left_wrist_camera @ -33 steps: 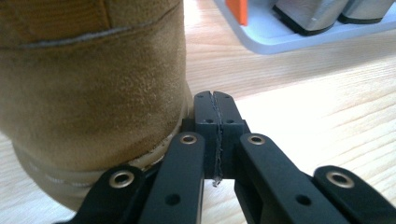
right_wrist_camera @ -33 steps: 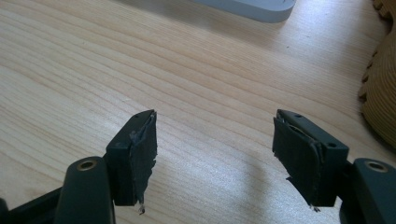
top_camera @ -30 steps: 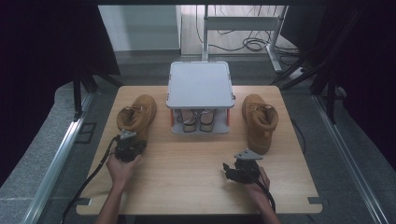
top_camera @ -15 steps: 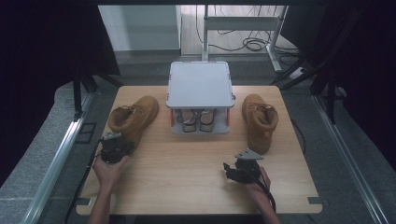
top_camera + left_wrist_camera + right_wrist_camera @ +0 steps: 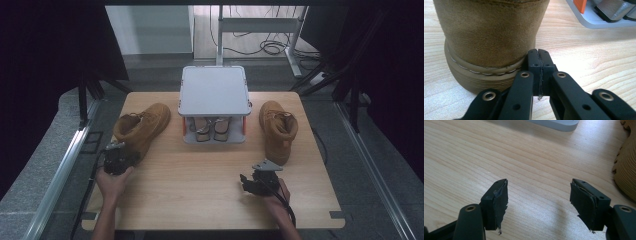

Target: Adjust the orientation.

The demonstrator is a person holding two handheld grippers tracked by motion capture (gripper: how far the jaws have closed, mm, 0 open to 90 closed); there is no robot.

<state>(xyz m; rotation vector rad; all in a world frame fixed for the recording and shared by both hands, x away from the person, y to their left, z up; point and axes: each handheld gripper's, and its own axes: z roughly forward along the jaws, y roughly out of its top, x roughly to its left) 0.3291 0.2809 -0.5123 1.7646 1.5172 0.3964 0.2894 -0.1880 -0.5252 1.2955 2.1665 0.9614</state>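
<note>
Boot risk at the left hand-held gripper
Left boot point(image 5: 141, 129) stands on the surface point(image 5: 210, 190); the left hand-held gripper point(image 5: 539, 62), jaws shut on nothing, touches its heel welt and could shove or tip it. Right hand-held gripper point(image 5: 539, 202) gapes empty, well apart.

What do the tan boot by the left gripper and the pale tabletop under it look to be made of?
The tan boot looks like suede or nubuck leather: matte, napped surface, white welt stitching, above a ribbed, rubbery-looking sole. The pale tabletop shows light wood grain with a smooth finish; it could be wood or laminate.
</note>
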